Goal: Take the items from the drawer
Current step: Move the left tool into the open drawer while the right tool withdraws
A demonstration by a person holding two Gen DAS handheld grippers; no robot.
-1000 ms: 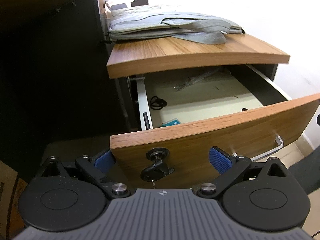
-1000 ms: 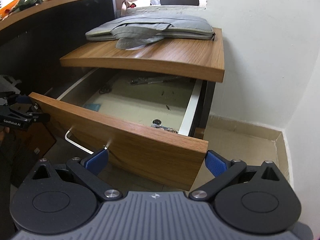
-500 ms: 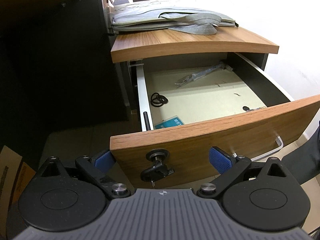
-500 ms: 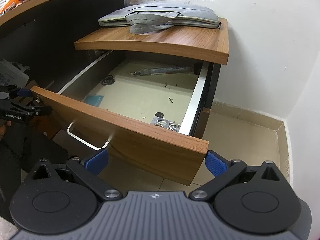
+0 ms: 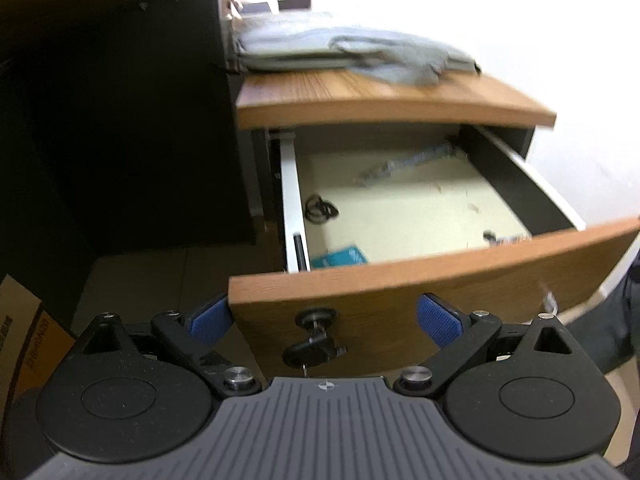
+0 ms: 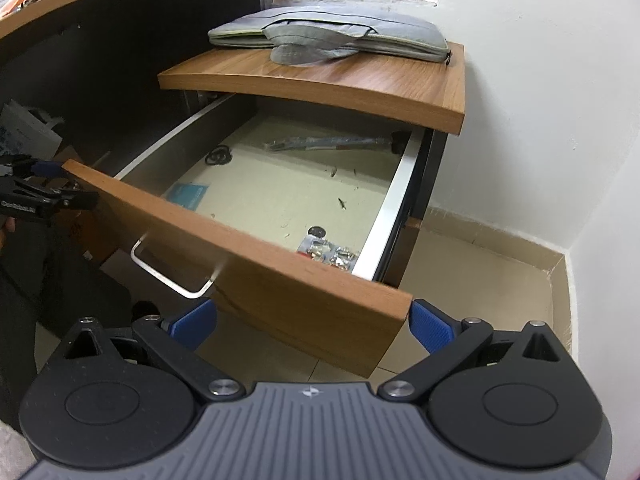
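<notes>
The wooden drawer (image 6: 248,264) stands pulled out, its front also in the left wrist view (image 5: 440,272). Inside lie a long silver tool (image 6: 328,144) at the back, black rubber rings (image 6: 218,156), a blue card (image 6: 188,194), a dark coin (image 6: 318,232) and blister packs (image 6: 330,254) at the front right. The left view shows the tool (image 5: 404,164), rings (image 5: 320,210) and card (image 5: 340,258). My left gripper (image 5: 324,318) is open, in front of the drawer's key lock (image 5: 316,340). My right gripper (image 6: 312,322) is open and empty, below the drawer's front right corner.
A grey laptop sleeve (image 6: 332,36) lies on the cabinet top (image 6: 360,80). A metal handle (image 6: 168,276) hangs on the drawer front. A white wall (image 6: 540,100) is to the right, a dark desk panel (image 6: 120,60) to the left, and a cardboard box (image 5: 28,340) on the floor.
Both grippers have risen and tilted, so more of the drawer's inside shows. The blister packs and coin have come into the right view. Both grippers stay open.
</notes>
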